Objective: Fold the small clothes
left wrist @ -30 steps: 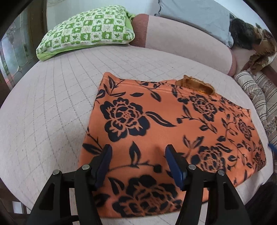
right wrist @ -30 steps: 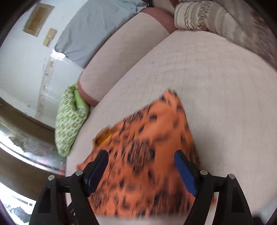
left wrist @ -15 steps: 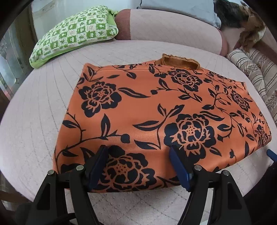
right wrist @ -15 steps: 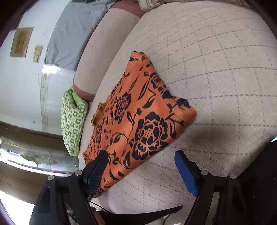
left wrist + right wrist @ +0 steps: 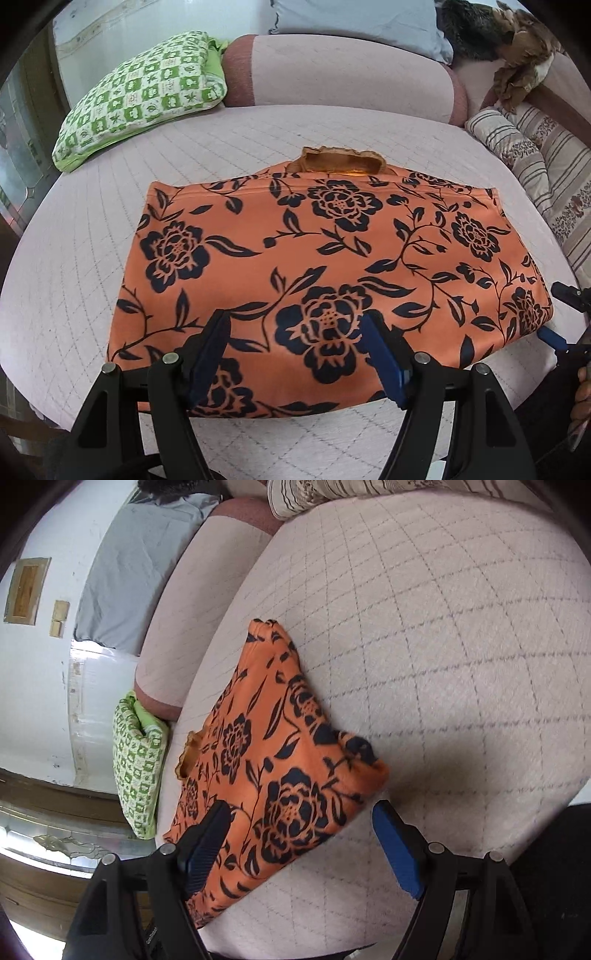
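An orange garment [image 5: 325, 266] with a black flower print lies folded into a flat rectangle on the pink quilted bed [image 5: 74, 288]. An orange waistband loop [image 5: 340, 164] sticks out at its far edge. My left gripper [image 5: 295, 332] hovers open over the garment's near edge, with nothing pinched. In the right wrist view the garment [image 5: 280, 760] runs diagonally. My right gripper [image 5: 301, 845] stands open, its jaws on either side of the near right corner, pads apart from the cloth. That gripper [image 5: 557, 317] also shows at the cloth's right end.
A green-and-white checked pillow [image 5: 140, 99] lies at the far left. A pink bolster [image 5: 351, 70] and a grey-blue pillow [image 5: 354, 22] line the back. Striped bedding [image 5: 535, 158] and a brown heap [image 5: 517, 55] fill the right. The bed's front edge is just below the grippers.
My left gripper slid right along the garment's near edge, drew back slightly and widened a little. My right gripper rolled and sank from above the cloth to its near right corner.
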Available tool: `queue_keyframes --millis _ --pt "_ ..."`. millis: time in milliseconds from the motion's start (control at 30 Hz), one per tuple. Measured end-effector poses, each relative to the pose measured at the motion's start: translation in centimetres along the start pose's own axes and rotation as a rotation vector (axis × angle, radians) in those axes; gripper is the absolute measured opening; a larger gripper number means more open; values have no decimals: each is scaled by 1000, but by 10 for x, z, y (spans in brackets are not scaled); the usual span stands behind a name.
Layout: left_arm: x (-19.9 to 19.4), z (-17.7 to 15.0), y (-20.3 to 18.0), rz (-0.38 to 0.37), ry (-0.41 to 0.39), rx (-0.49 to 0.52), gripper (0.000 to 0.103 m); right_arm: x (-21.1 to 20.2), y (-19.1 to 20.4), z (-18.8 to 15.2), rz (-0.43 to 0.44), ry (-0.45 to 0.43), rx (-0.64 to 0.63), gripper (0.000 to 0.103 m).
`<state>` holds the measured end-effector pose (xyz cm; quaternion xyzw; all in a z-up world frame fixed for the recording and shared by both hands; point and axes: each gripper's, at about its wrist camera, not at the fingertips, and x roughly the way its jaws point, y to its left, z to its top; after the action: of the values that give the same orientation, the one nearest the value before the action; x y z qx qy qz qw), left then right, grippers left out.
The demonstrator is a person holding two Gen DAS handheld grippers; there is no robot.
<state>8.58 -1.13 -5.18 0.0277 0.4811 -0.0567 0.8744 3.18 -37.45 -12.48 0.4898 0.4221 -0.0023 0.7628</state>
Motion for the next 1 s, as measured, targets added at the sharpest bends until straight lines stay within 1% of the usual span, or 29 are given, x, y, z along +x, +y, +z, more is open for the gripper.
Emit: queue_keyframes --millis 100,300,367,467,500,533,600,633,700,800,833,867,900,933,967,1000 --pt "3 1 -1 -2 6 -7 74 5 -5 2 -3 12 27 82" --pt "10 5 1 -10 16 -32 74 8 -2 5 -14 0 17 82" --pt "9 7 1 -11 0 -40 74 10 1 5 -23 -3 15 82" --pt "9 10 2 9 -44 -39 75 11 5 6 -17 3 10 82" --pt "14 9 1 24 -40 -27 76 11 8 6 -9 7 9 82" --pt "23 8 -1 38 -16 -15 78 11 12 6 -6 3 -7 82" --pt "44 2 -3 56 51 16 78 14 18 6 -29 -6 -48 82" --pt "43 1 -5 67 24 37 80 16 17 6 -37 -1 -50 82" --pt "33 6 -7 73 0 54 80 21 12 7 -42 6 -27 82" --pt "6 16 0 33 -98 8 80 11 20 8 -24 -25 -58 82" --pt "1 17 0 28 -118 -4 80 10 25 8 -27 -35 -80 82" --pt "1 17 1 23 -123 -11 81 9 27 8 -29 -41 -98 82" --pt "10 15 -1 29 -101 -5 81 11 31 6 -44 -43 -129 82" --pt "21 12 -3 49 -60 8 81 16 31 6 -63 -30 -133 82" --pt "41 7 -5 76 15 30 82 22 29 6 -83 -14 -123 82" --pt "49 5 -5 76 38 39 83 28 25 6 -96 4 -115 82"
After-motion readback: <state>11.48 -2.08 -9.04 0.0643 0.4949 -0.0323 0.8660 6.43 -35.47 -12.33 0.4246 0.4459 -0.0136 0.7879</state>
